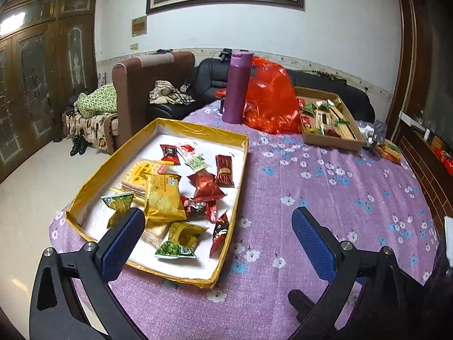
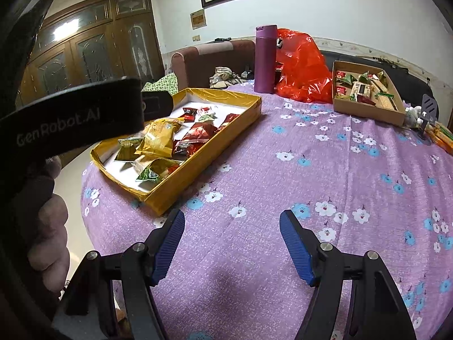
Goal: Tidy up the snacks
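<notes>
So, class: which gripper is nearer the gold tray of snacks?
Left. The left gripper hangs over the gold tray's near corner; the right gripper hovers over bare tablecloth beside it.

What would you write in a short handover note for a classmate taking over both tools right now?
Left tool: open, empty, hovering at the near edge of the gold tray.
Right tool: open, empty, over bare purple tablecloth.
Gold tray holds a loose jumble of red, yellow and green snack packets.
Cardboard box at the far right holds more snacks.
A few packets lie loose on the cloth beyond that box.
Done: nothing in hand; sorting progress unclear.
Left: pick from the gold tray, probably next.
</notes>
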`<move>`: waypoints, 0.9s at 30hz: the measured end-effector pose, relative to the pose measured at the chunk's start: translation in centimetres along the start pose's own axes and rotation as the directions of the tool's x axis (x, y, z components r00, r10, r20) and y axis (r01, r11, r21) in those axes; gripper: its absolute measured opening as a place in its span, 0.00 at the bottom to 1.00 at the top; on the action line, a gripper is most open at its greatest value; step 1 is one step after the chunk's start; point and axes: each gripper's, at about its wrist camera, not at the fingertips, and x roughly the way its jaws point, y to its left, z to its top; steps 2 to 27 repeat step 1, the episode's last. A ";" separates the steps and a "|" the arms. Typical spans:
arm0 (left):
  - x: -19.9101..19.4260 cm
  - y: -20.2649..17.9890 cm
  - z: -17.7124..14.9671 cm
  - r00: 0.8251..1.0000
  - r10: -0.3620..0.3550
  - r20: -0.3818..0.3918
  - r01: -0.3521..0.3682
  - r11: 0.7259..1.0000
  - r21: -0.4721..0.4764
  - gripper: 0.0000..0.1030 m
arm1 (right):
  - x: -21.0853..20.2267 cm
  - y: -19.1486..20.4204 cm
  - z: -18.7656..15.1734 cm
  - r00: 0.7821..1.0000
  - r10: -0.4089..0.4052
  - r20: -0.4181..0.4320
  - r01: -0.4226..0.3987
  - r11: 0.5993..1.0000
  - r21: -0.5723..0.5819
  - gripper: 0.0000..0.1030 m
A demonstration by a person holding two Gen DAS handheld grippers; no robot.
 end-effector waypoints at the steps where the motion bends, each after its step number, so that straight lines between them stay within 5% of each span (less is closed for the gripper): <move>1: 0.0 -0.2 0.0 1.000 -0.001 -0.003 0.001 1.000 0.005 1.00 | 0.0 -0.1 0.0 1.000 0.001 -0.001 -0.001 1.000 0.005 0.69; 27: 0.0 -0.2 0.0 1.000 -0.001 -0.003 0.001 1.000 0.005 1.00 | 0.0 -0.1 0.0 1.000 0.001 -0.001 -0.001 1.000 0.005 0.69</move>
